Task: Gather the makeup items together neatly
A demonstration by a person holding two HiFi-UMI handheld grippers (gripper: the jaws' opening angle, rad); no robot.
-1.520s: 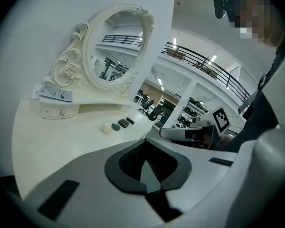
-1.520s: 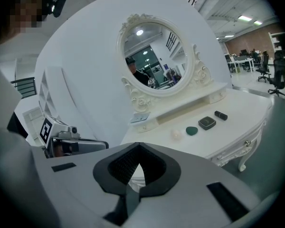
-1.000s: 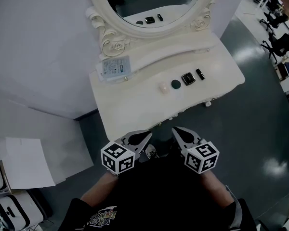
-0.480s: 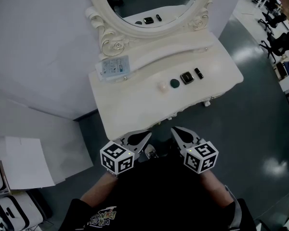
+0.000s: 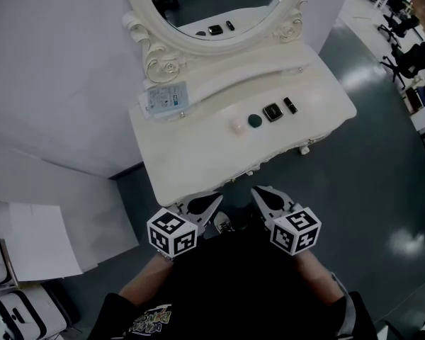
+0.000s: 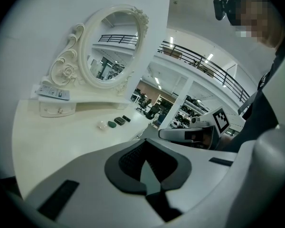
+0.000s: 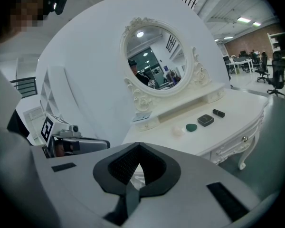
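Note:
Four makeup items lie in a loose row on the cream vanity table (image 5: pixel 191 154): a pale round piece (image 5: pixel 237 126), a dark green round piece (image 5: pixel 254 120), a black square compact (image 5: pixel 272 112) and a black lipstick (image 5: pixel 290 105). The same row shows as pale piece (image 7: pixel 177 131), green piece (image 7: pixel 191 127), compact (image 7: pixel 205 119) and lipstick (image 7: pixel 218 113). My left gripper (image 5: pixel 215 199) and right gripper (image 5: pixel 258 192) hang side by side just off the table's front edge, well short of the items. Both are shut and hold nothing.
An oval mirror (image 5: pixel 212 6) in an ornate frame stands at the back of the table. A flat printed packet (image 5: pixel 164 98) lies on the raised shelf at the left. White boxes (image 5: pixel 35 239) sit on the floor at the left. Office chairs (image 5: pixel 411 55) stand far right.
The table has slid slightly up and left in the head view as the camera shifted. Neither the grippers nor the items have moved.

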